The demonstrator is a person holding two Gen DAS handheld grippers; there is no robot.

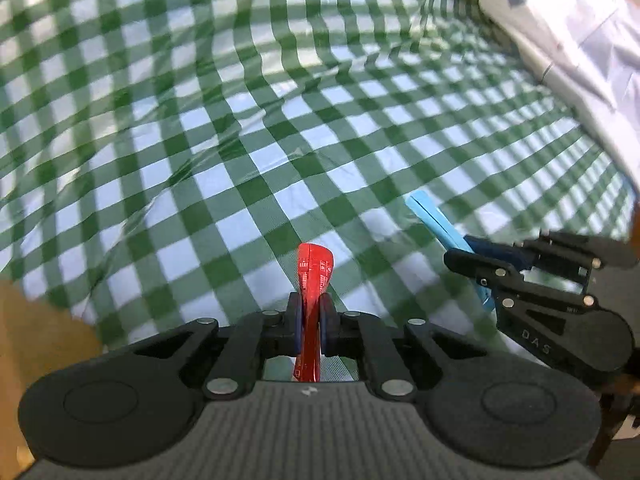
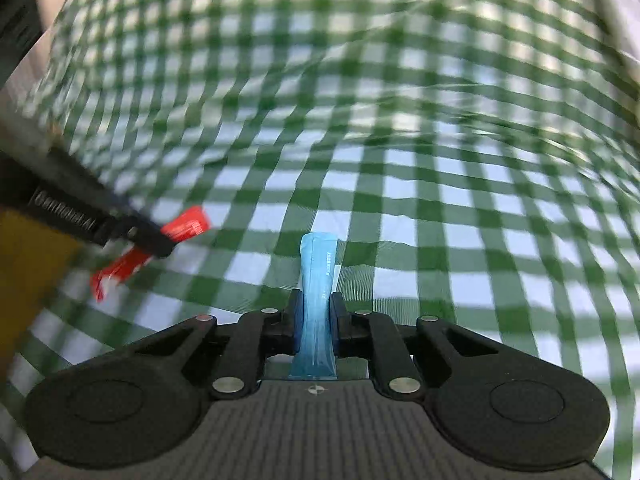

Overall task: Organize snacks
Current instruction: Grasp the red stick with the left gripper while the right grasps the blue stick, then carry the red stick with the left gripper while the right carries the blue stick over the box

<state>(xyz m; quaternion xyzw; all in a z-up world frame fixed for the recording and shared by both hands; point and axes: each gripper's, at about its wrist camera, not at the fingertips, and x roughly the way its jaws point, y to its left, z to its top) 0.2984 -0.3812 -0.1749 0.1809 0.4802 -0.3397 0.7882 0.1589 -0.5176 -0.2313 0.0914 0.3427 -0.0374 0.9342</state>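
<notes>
Checkered green-and-white tablecloth (image 1: 280,128) fills your left wrist view, wrinkled and spread over the bench. Your left hand-held gripper (image 1: 310,326) has its jaws pressed together on a red snack packet (image 1: 314,276); the packet stands on edge between the blue pads, its upper end fanning out above them and its lower end reaching back toward the camera. Off to the right in this view, your right hand-held gripper (image 1: 474,258) pinches a light blue snack packet (image 1: 434,220), which sticks out up and to the left past its fingertips. Both packets are held clear above the cloth. A white sheet or bag (image 1: 568,40) lies along the far right edge of the bench, though the blur makes it hard to say which.

Your right wrist view shows the same cloth, smeared by motion toward the top and sides. The right hand-held gripper (image 2: 316,316) is clamped on the light blue snack packet (image 2: 318,272), held upright on edge between the pads, squeezed narrow at the pinch and wider above. At the left, the left hand-held gripper (image 2: 158,244) grips the red snack packet (image 2: 188,224), whose two ends poke out either side of its fingers. The two packets are well apart.
</notes>
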